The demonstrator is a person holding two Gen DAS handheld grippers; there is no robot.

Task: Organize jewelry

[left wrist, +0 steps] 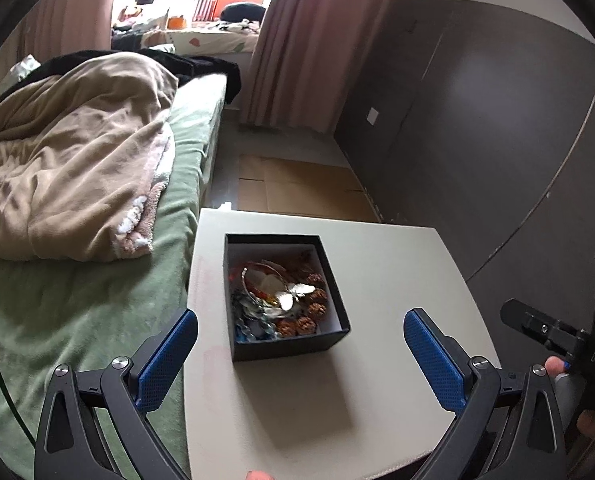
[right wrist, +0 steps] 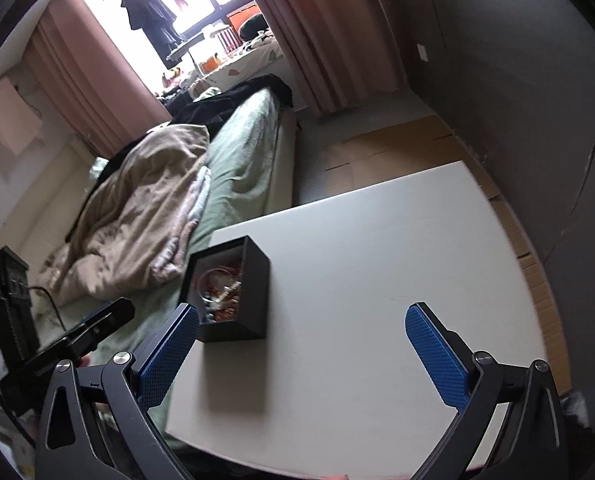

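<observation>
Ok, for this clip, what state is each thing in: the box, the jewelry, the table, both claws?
Black box: lidless, upright on table.
Jewelry: piled inside box.
White table: bears only the box.
Left claw: open, empty.
Right claw: open, empty.
Blanket: crumpled on bed.

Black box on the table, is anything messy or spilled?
Nothing has spilled. The black box sits flat on the white table, but the jewelry inside lies jumbled in one tangled heap.

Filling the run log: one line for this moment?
left gripper: open, empty | right gripper: open, empty | black box: on table, jewelry inside
</observation>
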